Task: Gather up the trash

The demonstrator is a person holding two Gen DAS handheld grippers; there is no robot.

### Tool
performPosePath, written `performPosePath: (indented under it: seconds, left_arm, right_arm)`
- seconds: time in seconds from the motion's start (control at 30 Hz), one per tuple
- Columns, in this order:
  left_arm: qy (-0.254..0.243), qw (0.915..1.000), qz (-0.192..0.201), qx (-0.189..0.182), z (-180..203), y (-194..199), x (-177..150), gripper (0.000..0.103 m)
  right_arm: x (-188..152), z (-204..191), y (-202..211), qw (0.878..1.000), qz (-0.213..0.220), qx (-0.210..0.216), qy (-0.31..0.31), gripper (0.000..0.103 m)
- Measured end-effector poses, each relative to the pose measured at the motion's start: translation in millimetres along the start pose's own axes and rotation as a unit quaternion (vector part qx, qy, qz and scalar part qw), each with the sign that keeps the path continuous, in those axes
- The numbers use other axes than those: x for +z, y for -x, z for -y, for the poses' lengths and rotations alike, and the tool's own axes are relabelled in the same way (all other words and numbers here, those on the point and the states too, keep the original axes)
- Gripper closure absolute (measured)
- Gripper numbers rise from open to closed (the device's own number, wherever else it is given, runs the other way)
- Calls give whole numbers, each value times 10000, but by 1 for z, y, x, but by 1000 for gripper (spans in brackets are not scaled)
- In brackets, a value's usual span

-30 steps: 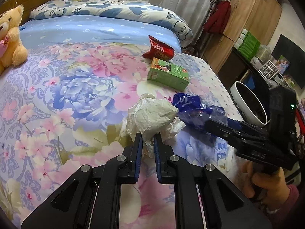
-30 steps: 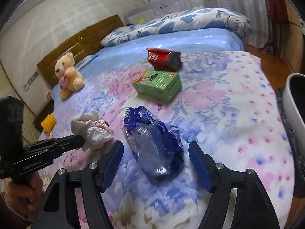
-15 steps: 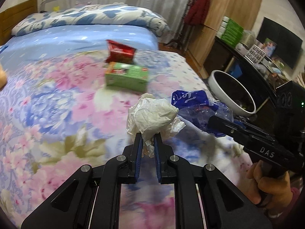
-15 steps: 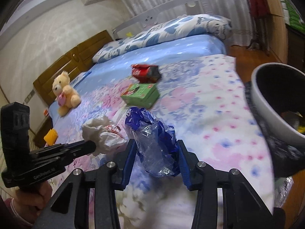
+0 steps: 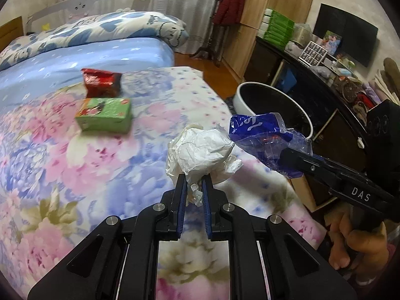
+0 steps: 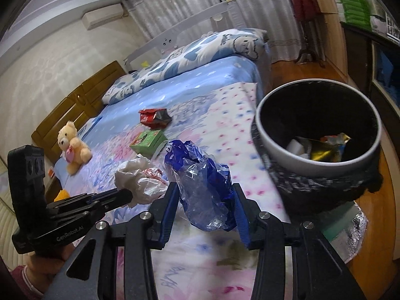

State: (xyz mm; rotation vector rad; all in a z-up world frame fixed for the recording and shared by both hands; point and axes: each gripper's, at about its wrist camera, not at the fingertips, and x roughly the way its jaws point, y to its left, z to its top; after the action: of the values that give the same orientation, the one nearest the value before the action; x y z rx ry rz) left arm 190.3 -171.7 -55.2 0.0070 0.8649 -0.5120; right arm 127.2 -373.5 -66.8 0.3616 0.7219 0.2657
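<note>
My left gripper (image 5: 193,187) pinches a crumpled white wrapper (image 5: 200,151); my right gripper (image 6: 206,200) is clamped on a blue plastic bag (image 6: 200,182), both lifted over the bed's (image 5: 75,162) foot edge. The bin (image 6: 317,135) stands just beyond that edge; a green box (image 5: 105,115) and red packet (image 5: 101,81) lie mid-bed.

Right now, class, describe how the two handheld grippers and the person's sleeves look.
Both the left gripper and right gripper are black angular frames with silver rivets and blue pads inside the fingers. One body reads "DAS", the other "GenRobot.AI". Each hand grips a black handle; a dark pink cuff shows.
</note>
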Motion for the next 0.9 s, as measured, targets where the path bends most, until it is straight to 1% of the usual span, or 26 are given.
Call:
performPosePath:
  seconds: [0.43, 0.9]
  left_arm:
    - [-327, 9993, -3, -162, 40, -16, 17, 92]
    - [-487, 9985, -44, -229, 66, -31, 29, 92]
  right_arm:
    - [10, 36, 32, 9988, 265, -376, -184, 60]
    - [17, 61, 45, 9967, 411, -599, -357, 60]
